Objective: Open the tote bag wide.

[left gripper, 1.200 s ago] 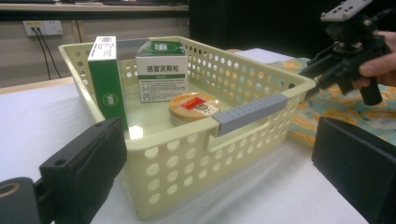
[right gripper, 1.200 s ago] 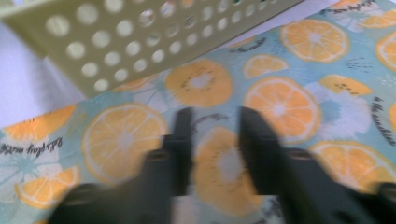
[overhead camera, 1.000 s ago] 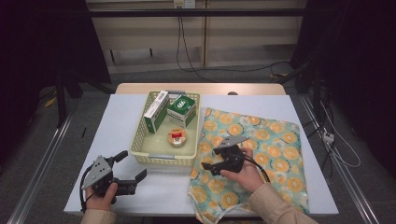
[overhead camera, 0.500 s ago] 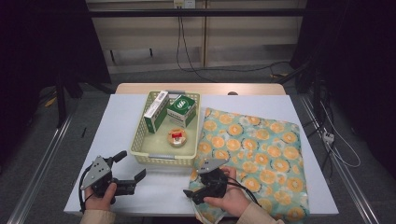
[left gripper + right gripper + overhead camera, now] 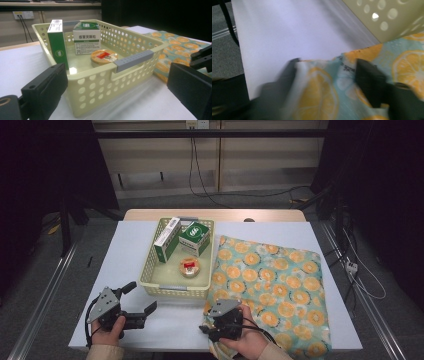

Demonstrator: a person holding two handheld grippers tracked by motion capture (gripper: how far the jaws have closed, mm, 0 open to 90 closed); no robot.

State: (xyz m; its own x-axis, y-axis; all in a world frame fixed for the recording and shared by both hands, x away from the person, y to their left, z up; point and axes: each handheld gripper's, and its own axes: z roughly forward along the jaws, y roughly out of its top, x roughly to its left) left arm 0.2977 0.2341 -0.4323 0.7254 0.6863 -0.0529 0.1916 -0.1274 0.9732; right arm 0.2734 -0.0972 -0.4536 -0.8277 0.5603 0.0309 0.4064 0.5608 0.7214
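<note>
Left gripper (image 5: 120, 100), jaws wide apart, faces basket (image 5: 95, 85) holding 2 boxes beside patterned cloth (image 5: 175, 50)

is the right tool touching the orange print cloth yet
Touching. In the right gripper view the cloth's near corner lies between the tool's two black jaws, which have just been closing, with fabric bunched against the left one.

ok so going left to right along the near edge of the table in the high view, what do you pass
left gripper with its black jaws apart → bare white tabletop → right gripper at the near left corner of the orange-slice patterned cloth → the rest of that cloth
</note>
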